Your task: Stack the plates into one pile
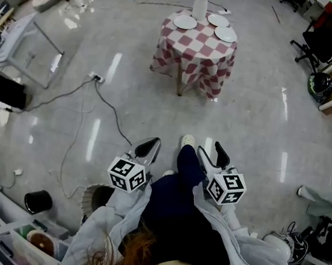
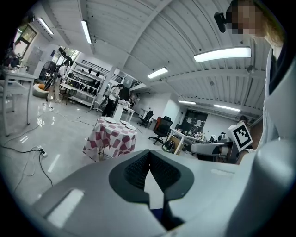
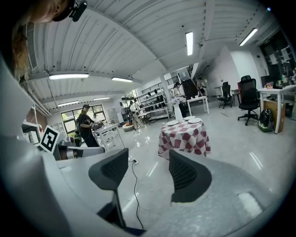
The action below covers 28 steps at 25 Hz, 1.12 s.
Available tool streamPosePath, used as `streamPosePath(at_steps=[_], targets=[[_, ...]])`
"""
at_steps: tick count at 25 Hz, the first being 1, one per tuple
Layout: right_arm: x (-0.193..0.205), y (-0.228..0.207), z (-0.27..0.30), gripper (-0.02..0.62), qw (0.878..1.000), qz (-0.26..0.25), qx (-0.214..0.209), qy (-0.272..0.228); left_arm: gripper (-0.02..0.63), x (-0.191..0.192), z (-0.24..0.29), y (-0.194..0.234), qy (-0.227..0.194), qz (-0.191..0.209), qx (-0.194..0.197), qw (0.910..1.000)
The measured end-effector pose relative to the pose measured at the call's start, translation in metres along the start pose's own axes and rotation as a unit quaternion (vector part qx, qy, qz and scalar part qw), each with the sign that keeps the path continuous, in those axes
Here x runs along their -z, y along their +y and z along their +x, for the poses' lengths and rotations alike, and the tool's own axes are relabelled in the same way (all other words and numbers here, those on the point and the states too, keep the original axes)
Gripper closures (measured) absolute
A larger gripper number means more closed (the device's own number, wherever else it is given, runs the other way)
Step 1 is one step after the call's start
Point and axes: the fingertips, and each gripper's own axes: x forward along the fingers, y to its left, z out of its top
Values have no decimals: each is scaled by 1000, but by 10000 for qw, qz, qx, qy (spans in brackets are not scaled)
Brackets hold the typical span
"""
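The desk (image 1: 191,56), round under a red-and-white checked cloth, stands well ahead of you across glossy open floor. The plates (image 1: 185,21) lie apart on its top. That one is at the left, a second plate (image 1: 218,20) is at the far side and a third plate (image 1: 225,34) is near the right edge. A white vase (image 1: 199,6) stands at the desk's far edge.

Left of the desk a power strip (image 1: 96,78) lies on the floor, and its cable (image 1: 115,116) snakes towards your side. Further left is a metal frame (image 1: 28,50). Right of the desk, well apart, sits an office chair (image 1: 321,37).

Your left gripper (image 2: 149,155) has its fingers (image 2: 134,169) together at the tips, with nothing in them. Your right gripper (image 3: 148,159) has its fingers (image 3: 187,176) moderately apart and empty, and the desk shows beyond them. Each gripper's cube (image 1: 129,174) bears black-and-white square markers.
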Motion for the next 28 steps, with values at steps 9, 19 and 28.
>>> streamPosePath(at_steps=[9, 19, 28], targets=[[-24, -20, 61, 324, 9995, -32, -285, 133, 595, -13, 35, 35, 73, -157, -252, 9995], [-90, -81, 145, 324, 9993, -100, -329, 118, 595, -77, 121, 86, -66, -73, -439, 9990], [-131, -135, 211, 324, 9989, -80, -446, 111, 595, -120, 198, 118, -216, -59, -519, 9984]])
